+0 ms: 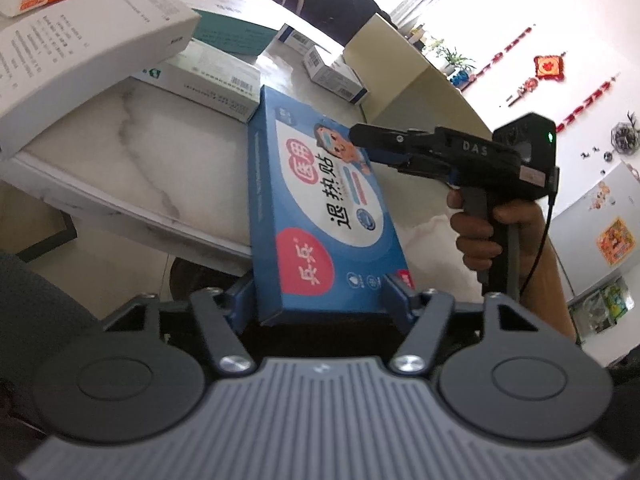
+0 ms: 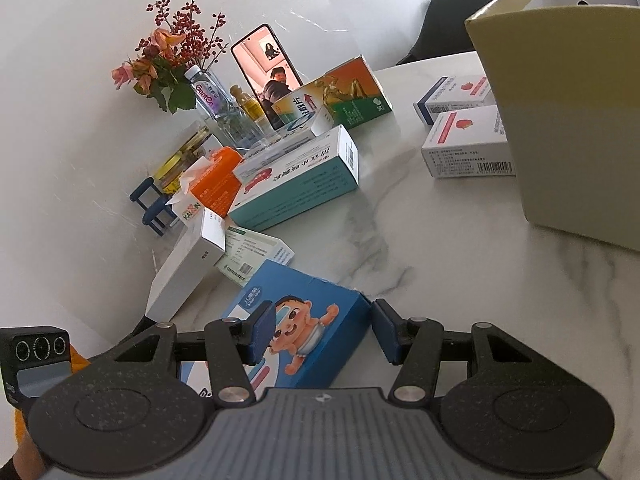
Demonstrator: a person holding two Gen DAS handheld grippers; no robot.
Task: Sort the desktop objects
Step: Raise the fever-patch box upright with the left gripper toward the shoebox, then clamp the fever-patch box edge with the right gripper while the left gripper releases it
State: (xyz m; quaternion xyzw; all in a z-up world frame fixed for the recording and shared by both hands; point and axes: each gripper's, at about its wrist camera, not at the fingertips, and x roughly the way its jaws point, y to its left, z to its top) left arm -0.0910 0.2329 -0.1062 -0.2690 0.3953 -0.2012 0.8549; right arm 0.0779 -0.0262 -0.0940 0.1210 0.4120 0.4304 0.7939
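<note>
Two wrist fisheyes, close, angled down, opposite ends of blue box (image 1: pixel 320 216)

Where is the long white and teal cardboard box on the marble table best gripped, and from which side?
Probably at its barcode end, coming from the right in the right wrist view. The long white and teal cardboard box lies flat and that end juts free; an orange tissue pack and other cartons crowd its left end and far edge. Close across the two long sides.

White marble table (image 2: pixel 420 240) carries scattered medicine boxes (image 2: pixel 296 176), a cardboard box (image 2: pixel 568 128), phone (image 2: pixel 266 76), flowers (image 2: pixel 168 64).
</note>
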